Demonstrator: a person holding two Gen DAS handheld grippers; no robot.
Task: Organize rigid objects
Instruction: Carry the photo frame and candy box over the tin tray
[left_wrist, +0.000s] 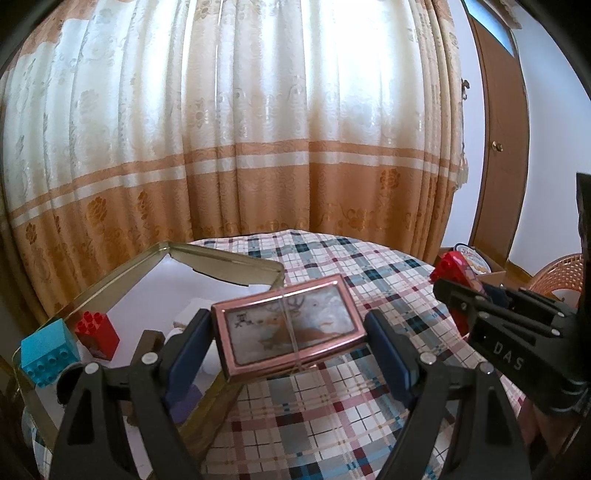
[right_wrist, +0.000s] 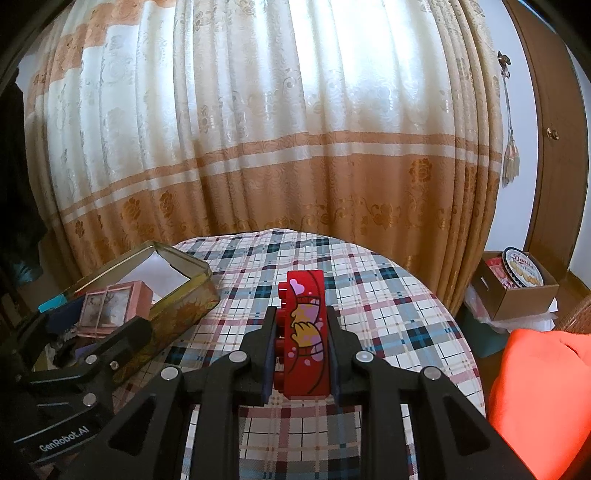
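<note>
My left gripper (left_wrist: 290, 343) is shut on a pink box (left_wrist: 288, 325) with a deer picture and a thin band around it. It holds the box by its two short ends, above the near wall of an open gold tin (left_wrist: 110, 280). A red brick (left_wrist: 96, 334) and a blue brick (left_wrist: 48, 352) lie inside the tin. My right gripper (right_wrist: 303, 354) is shut on a red printed brick (right_wrist: 306, 332), held on edge above the plaid tablecloth (right_wrist: 388, 295). In the right wrist view the left gripper (right_wrist: 99, 321) and pink box (right_wrist: 110, 306) hang over the tin (right_wrist: 177, 310).
The round table ends close behind at a cream and orange curtain (right_wrist: 295, 166). To the right, off the table, stand a cardboard box (right_wrist: 517, 295) with a round biscuit tin, an orange cloth (right_wrist: 539, 398) and a wicker chair (left_wrist: 561, 269).
</note>
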